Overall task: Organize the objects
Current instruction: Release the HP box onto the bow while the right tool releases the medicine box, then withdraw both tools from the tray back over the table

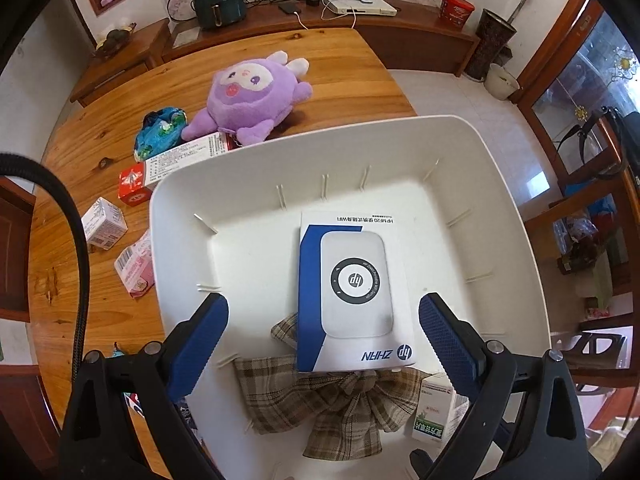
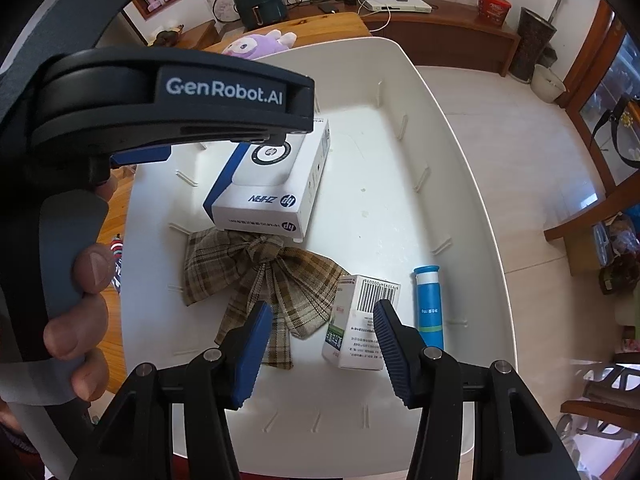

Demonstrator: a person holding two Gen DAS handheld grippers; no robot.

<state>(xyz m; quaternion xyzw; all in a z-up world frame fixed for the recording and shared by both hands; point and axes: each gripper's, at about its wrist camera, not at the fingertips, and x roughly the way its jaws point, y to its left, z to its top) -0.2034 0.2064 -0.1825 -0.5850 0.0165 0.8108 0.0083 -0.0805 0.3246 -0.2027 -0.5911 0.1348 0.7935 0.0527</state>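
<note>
Four things lie in the white bin [image 1: 500,184]: an HP box [image 1: 352,292] partly on a plaid bow [image 2: 260,272], a carton [image 2: 360,320] and a blue tube [image 2: 428,304] (both near the right tongs [image 2: 320,344]). Left tongs [image 1: 324,332] gape over the box; right tongs stand open, gripping nothing

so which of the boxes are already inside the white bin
Two: the white-and-blue hp box resting partly on the plaid bow, and the small white barcoded box. The other boxes lie on the wooden table.
</note>
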